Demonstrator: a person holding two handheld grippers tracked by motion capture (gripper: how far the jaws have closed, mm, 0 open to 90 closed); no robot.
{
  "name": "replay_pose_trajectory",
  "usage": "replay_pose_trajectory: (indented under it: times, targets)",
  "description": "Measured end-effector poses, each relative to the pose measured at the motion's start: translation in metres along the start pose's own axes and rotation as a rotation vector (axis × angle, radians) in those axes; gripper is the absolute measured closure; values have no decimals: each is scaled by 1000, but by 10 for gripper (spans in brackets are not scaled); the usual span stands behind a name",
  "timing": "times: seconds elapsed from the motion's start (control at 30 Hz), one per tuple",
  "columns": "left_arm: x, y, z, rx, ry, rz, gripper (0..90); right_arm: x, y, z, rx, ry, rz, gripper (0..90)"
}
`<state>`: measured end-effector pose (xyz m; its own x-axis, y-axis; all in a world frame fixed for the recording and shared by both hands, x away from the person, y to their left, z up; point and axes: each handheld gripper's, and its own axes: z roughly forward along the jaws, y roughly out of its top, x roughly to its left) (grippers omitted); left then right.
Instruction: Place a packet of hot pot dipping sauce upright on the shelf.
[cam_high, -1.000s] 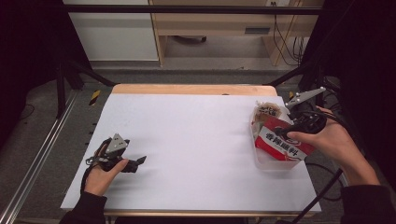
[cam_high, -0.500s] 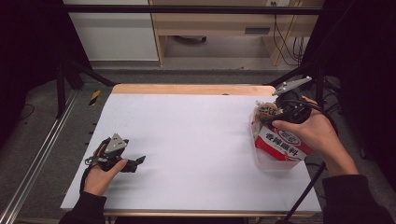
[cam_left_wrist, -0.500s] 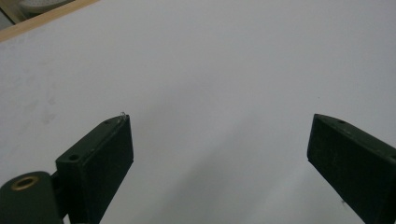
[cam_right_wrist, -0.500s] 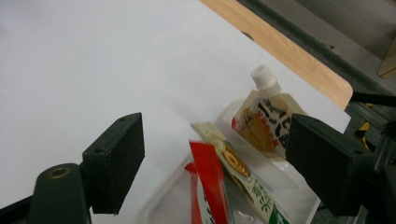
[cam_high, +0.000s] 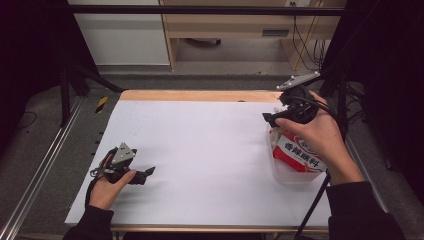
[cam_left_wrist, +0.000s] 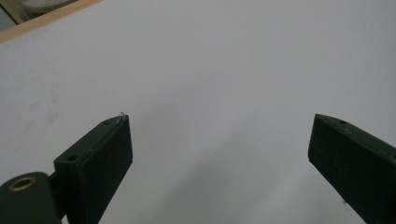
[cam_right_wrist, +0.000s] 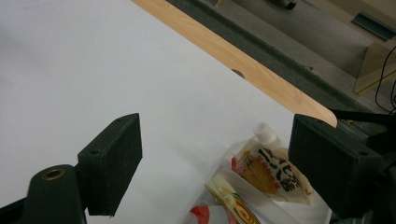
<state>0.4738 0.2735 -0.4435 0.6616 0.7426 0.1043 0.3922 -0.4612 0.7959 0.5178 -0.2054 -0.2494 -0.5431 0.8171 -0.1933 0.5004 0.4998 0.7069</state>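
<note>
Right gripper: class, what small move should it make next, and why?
Probably lower it back toward the clear bin. The right gripper, jaws just opening with nothing between them, hovers above the spouted pouch and the other packets, so another pick likely follows; the left gripper rests open.

A lab-style recording bay; a white-topped table with a pale wooden edge (cam_high: 200, 95) stands between dark metal frame rails (cam_high: 35, 170); black curtains (cam_high: 30, 45) hang at nine and three o'clock; cables (cam_high: 302, 37) trail under a wooden bench (cam_high: 225, 25) at twelve.
</note>
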Motion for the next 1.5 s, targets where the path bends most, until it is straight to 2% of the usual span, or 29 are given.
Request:
replay_pose_trajectory:
  times: [0.5,0.83,1.1,1.5]
  targets:
    - [2,-1,-1,-5,0,-7,60,30,29,17,-51,3,-4,171]
    - [2,-1,-1,-5,1,-9,59,45,38,29,-100,-2,48,139]
    - [3,-1,-3,-11,3,-17,58,61,45,39,-132,3,70,123]
    - [4,-1,-3,-13,5,-18,57,77,47,54,-170,0,112,111]
